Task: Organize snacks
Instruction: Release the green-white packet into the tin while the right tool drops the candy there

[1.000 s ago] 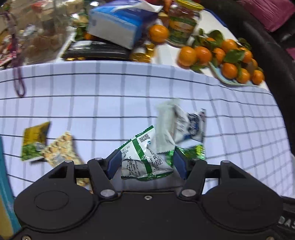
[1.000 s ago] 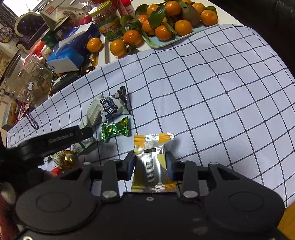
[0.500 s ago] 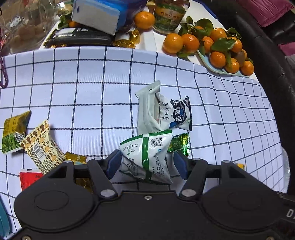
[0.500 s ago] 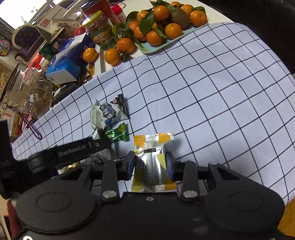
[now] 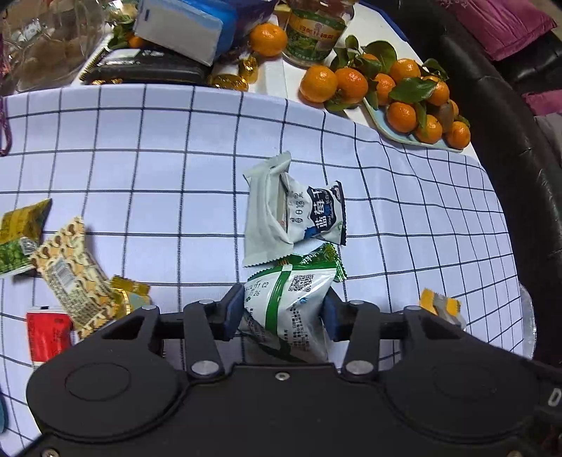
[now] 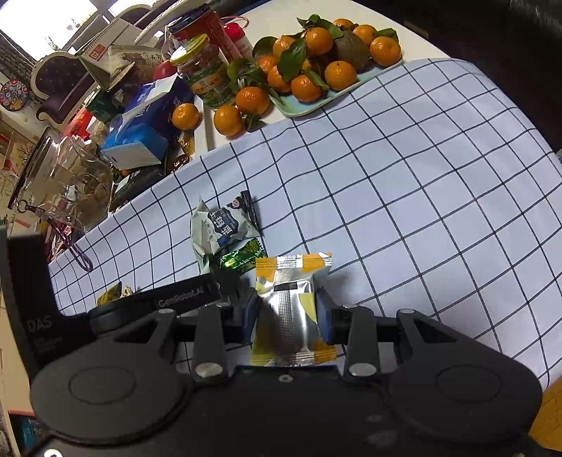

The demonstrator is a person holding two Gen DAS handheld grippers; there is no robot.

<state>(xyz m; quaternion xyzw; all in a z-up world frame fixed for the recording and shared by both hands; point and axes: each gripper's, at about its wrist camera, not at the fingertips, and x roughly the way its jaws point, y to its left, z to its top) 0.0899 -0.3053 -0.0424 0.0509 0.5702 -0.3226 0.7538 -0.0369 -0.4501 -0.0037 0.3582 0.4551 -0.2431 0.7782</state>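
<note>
White tablecloth (image 5: 175, 168) with dark blue grid lines.

A white packet with a green stripe (image 5: 288, 309) sits pinched between blue pads, its top edge touching a small green candy (image 5: 316, 258). Just beyond, a white-and-navy packet (image 5: 316, 214) overlaps a pale plain one (image 5: 261, 211). A silver-and-orange packet (image 6: 293, 306) stands upright, also pinched.

Checked cloth (image 5: 168, 147) covers the table. Behind its far edge: tray (image 6: 298, 105) of mandarins (image 6: 318, 63) with leaves, loose mandarins (image 5: 268, 38), jar (image 6: 207, 75) with green label, blue tissue box (image 5: 186, 24), glass jar (image 6: 70, 175), black case (image 5: 147, 68).
</note>
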